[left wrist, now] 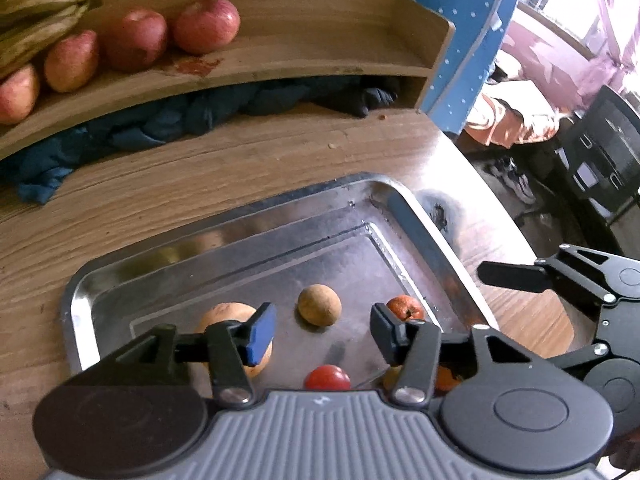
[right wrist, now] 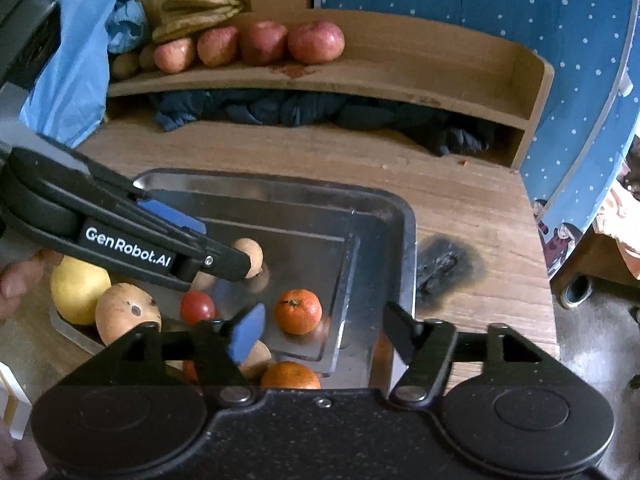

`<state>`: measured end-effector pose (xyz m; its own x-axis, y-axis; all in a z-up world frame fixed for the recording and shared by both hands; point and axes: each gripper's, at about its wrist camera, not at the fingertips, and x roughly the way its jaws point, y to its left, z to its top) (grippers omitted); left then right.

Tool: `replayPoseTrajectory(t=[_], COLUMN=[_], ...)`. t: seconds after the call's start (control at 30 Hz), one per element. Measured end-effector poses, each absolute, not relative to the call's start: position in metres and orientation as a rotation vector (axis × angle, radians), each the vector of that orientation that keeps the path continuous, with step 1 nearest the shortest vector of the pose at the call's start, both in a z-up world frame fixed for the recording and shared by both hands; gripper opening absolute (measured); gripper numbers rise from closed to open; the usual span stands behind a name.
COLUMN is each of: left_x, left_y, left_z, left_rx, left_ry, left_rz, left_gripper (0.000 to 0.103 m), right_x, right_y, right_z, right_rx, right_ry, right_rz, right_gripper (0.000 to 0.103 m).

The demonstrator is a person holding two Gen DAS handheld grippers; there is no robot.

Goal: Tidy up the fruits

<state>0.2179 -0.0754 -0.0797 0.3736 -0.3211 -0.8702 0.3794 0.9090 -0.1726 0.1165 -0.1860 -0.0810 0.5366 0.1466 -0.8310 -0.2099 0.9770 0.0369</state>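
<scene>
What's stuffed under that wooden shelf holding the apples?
Under the wooden shelf lies bunched dark blue cloth, filling most of the gap. Anything behind the cloth is hidden.

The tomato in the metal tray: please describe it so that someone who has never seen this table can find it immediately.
Start at the shiny metal tray on the wooden table. Among the fruit lying in it, look beside the orange mandarin, on the side towards the brown pear. The tomato is the only smooth, glossy red piece; its neighbours are orange, tan or yellow.

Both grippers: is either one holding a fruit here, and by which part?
Nothing is held. The left gripper and right gripper both stand open above the metal tray, with no fruit touching the pads.
</scene>
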Motion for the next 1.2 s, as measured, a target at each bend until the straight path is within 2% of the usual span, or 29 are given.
replayPoseTrajectory(t=[0.03,0.17,0.23,0.3,0.4,0.47,0.77,1.2], left_x=[0.216,0.205,0.199,0.193,0.181,0.171,0.118,0.063], left_y=[-0.076,-0.073,-0.07,-0.066,-0.06,-0.054,-0.037,-0.014], left_z=[-0.078,-0.067,-0.061,-0.056,-0.048,-0.043,-0.027,-0.021], left_rx=[0.056,0.034,0.021,0.004,-0.024,-0.042,-0.077,-0.097], left_ry=[1.093,1.053,1.032,1.015,0.978,0.952,0.858,0.857], left_rz=[-0.438,-0.385,-0.356,-0.32,-0.26,-0.215,-0.04,0.051], left_gripper=[0.063,0.083,0.087,0.096,0.1,0.103,0.103,0.103], right_x=[0.115,0.11,0.106,0.101,0.092,0.09,0.059,0.022], right_y=[-0.188,-0.192,-0.194,-0.196,-0.199,-0.199,-0.196,-0.182], right_z=[-0.079,-0.07,-0.066,-0.061,-0.054,-0.052,-0.033,-0.021], right_rx=[-0.065,-0.057,-0.055,-0.053,-0.046,-0.041,-0.043,-0.035], right_ry=[0.975,0.954,0.945,0.931,0.906,0.898,0.817,0.802], right_rz=[0.214,0.219,0.224,0.233,0.238,0.237,0.276,0.287], right_gripper=[0.079,0.086,0.091,0.093,0.1,0.1,0.102,0.102])
